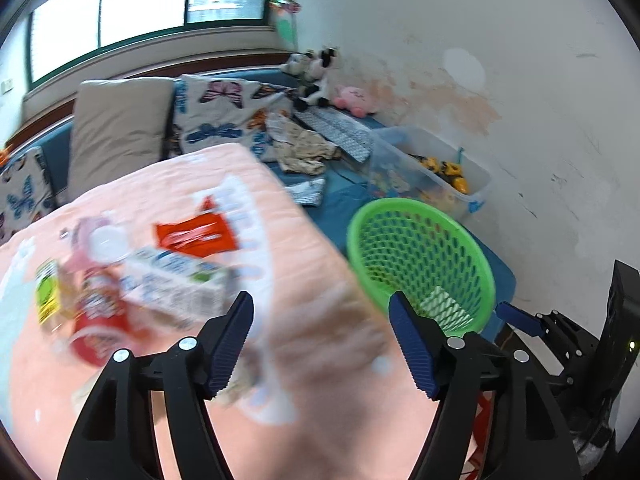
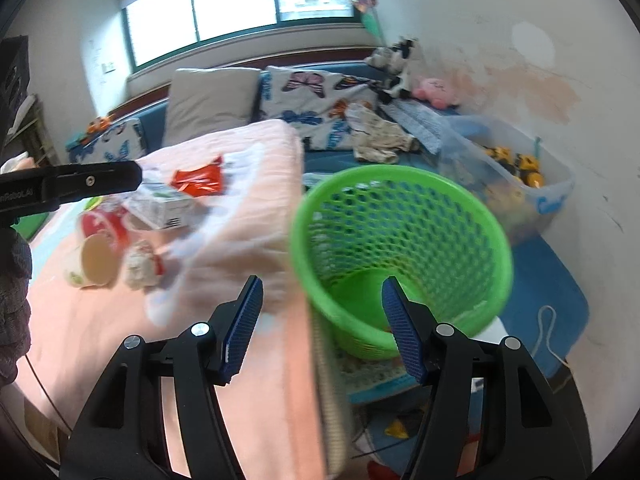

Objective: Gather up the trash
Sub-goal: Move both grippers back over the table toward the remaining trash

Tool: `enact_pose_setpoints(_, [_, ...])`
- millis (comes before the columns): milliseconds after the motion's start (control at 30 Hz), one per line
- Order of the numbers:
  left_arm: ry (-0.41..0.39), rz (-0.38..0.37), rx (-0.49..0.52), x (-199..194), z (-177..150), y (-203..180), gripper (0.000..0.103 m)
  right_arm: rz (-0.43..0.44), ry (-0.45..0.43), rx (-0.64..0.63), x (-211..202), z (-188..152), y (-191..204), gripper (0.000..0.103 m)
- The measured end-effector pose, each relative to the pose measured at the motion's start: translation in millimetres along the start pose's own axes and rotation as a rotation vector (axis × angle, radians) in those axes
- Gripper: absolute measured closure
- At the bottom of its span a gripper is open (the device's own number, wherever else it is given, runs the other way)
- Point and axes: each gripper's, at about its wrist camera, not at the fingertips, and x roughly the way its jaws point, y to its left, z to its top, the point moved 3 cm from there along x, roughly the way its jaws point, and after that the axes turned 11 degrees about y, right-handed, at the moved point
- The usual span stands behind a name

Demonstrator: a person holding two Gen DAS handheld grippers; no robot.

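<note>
A pink blanket (image 1: 180, 184) covers the bed, and the green basket (image 2: 404, 256) stands just off its right edge. Trash lies in a heap on the blanket, well left of the basket: a milk carton (image 1: 180, 284), an orange wrapper (image 1: 196, 236), a paper cup (image 2: 94, 260). The left gripper (image 1: 322, 344) and right gripper (image 2: 322, 326) both gape, nothing between their jaws.
</note>
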Motion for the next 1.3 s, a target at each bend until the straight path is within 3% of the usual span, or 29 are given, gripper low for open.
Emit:
enact_pose_setpoints(233, [-0.002,0.063,-0.075,-26,-32,61,0.032,0.088,0.015,-0.087,8,6,53,0.04])
enact_pose_setpoints(333, [0.003,0.093,-0.111,-33,-45,88,0.032,0.115,0.019,-0.115,13,9,73,0.031])
enact_pose_setpoints(633, [0.027,0.15,-0.199,-41,-85,147,0.031,0.178,0.062,-0.199,39,16,129,0.031])
enact_pose_setpoints(967, [0.072,0.175,-0.182,-35,-115,172,0.025,0.218,0.141,-0.206,84,20,158,0.031])
enact_pose_setpoints(1300, [0.095,0.179,-0.122,-19,-111,179,0.019,0.228,0.206,-0.221,116,25,176,0.038])
